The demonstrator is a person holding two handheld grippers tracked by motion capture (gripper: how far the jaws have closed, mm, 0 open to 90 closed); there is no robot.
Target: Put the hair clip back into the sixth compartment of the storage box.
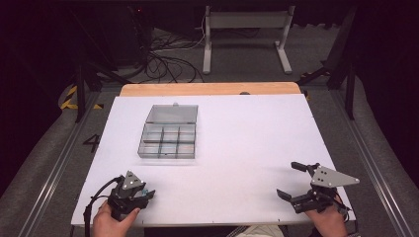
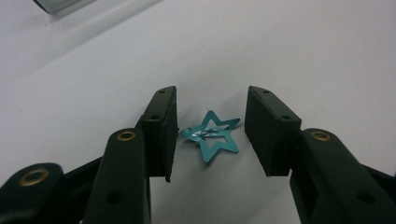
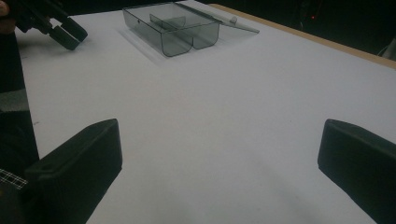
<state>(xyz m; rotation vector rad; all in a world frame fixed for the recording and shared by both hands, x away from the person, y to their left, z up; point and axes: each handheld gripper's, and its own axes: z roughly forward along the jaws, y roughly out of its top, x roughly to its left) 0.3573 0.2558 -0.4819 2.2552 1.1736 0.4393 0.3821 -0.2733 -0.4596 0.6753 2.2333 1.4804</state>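
- The white table [image 1: 237, 148] carries a clear compartment box [image 1: 168, 140] toward its far left, lid [image 1: 173, 113] folded back flat behind it; in the high view the compartments look empty, though the tinted plastic makes that hard to confirm.
- The right gripper [image 1: 296, 180] sits at the near right corner of the table, jaws spread wide and holding nothing; its own view shows bare table between them and the box [image 3: 173, 28] well apart, up the table.
- The left gripper [image 1: 141, 195] is at the near left corner, tilted down toward the surface. Its jaws stand partly open, one on each side of the star clip, and grasp nothing yet.
- The star clip [image 2: 212, 135], a small teal hair clip, lies flat on the table between those jaws, nearer the left-hand jaw in the left gripper view and perhaps just touching it.
- Judged from this, the work is at its start: the clip is lined up for a pinch but not gripped or lifted.
- What is left, as I read it: close on the clip, raise it, carry it forward to the open box and drop it into a compartment. Closing the lid may follow.
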